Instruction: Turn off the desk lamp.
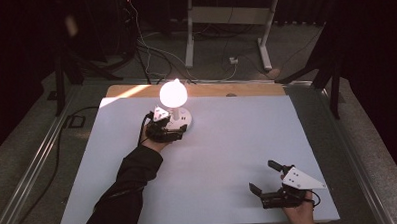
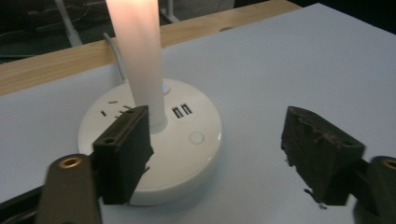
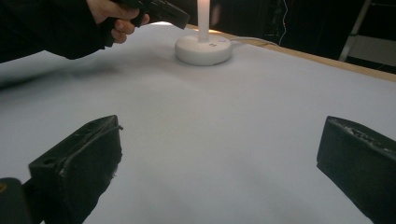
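A lit white lamp stands at the back of the table, with a glowing globe (image 1: pixel 173 93) on a stem (image 2: pixel 137 56) above a round base (image 1: pixel 180 118). The base (image 2: pixel 187 154) carries sockets, USB ports and a round button (image 2: pixel 196 137). My left gripper (image 1: pixel 176 129) is open at the base's near side. In its own view my left gripper (image 2: pixel 215 140) has one jaw over the base beside the stem and the other jaw standing off the base above the table. My right gripper (image 1: pixel 262 176) is open near the front right edge, and nothing is between the jaws of my right gripper (image 3: pixel 219 154).
A white board (image 1: pixel 213 156) covers the table, with a strip of bare wood (image 1: pixel 135 89) along its far edge. The lamp's cord (image 2: pixel 114 51) runs off the back. Metal desk legs (image 1: pixel 189 37) and cables lie on the floor beyond. The lamp base (image 3: pixel 203 49) and a hand (image 3: pixel 116 21) appear far off.
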Action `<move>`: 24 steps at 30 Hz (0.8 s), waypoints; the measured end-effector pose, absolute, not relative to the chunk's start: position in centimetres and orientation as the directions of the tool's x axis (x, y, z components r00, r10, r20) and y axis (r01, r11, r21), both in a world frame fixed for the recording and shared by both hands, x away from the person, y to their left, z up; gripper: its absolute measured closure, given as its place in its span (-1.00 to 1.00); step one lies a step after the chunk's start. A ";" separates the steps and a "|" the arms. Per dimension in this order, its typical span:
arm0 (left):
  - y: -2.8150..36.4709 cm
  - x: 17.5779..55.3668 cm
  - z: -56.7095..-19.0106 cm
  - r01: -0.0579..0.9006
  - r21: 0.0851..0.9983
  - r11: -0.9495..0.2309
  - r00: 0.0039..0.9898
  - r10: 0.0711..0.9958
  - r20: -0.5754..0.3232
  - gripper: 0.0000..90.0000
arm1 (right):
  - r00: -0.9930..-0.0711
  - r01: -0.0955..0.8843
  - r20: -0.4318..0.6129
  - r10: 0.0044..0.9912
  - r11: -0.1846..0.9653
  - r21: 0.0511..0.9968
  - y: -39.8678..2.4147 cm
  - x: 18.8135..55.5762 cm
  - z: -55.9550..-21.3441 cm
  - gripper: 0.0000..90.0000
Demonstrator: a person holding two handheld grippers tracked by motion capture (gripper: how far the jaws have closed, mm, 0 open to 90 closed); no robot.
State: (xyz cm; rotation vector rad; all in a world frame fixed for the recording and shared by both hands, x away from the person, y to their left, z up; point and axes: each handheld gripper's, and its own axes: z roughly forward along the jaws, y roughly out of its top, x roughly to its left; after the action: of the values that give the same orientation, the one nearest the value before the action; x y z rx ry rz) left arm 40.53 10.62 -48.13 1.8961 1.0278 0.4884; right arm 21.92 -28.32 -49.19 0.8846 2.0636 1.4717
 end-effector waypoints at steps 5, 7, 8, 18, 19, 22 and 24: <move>10.6 40.9 -48.2 0.463 0.844 -0.268 0.554 0.832 -0.039 -0.01 | -0.691 0.238 0.003 0.723 0.224 0.945 -28.4 21.9 -49.2 -1.00; 10.6 41.1 -48.2 0.468 0.842 -0.268 0.552 0.833 -0.042 0.16 | -0.691 0.239 0.004 0.723 0.222 0.945 -28.4 21.9 -49.2 -1.00; 10.6 41.2 -48.2 0.468 0.843 -0.265 0.550 0.834 -0.043 0.26 | -0.691 0.239 0.005 0.723 0.222 0.945 -28.4 21.9 -49.2 -1.00; 10.3 41.8 -48.8 0.469 0.833 -0.292 0.568 0.823 -0.031 0.76 | -0.691 0.239 0.005 0.723 0.222 0.945 -28.5 21.9 -49.2 -1.00; 10.1 41.9 -48.9 0.472 0.830 -0.298 0.574 0.818 -0.033 0.77 | -0.691 0.239 0.005 0.723 0.222 0.945 -28.5 21.9 -49.2 -1.00; 9.9 41.9 -49.0 0.469 0.829 -0.305 0.568 0.823 -0.019 0.82 | -0.692 0.238 0.005 0.722 0.222 0.945 -28.5 21.9 -49.2 -1.00; 9.9 42.0 -49.1 0.471 0.826 -0.310 0.574 0.819 -0.020 0.86 | -0.692 0.238 0.005 0.722 0.222 0.945 -28.5 21.9 -49.2 -1.00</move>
State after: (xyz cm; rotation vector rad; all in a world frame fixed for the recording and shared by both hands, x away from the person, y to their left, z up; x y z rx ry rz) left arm 42.05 9.87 -49.05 1.9616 1.0342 0.5209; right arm 21.92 -28.48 -49.16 0.8850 2.0625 1.4742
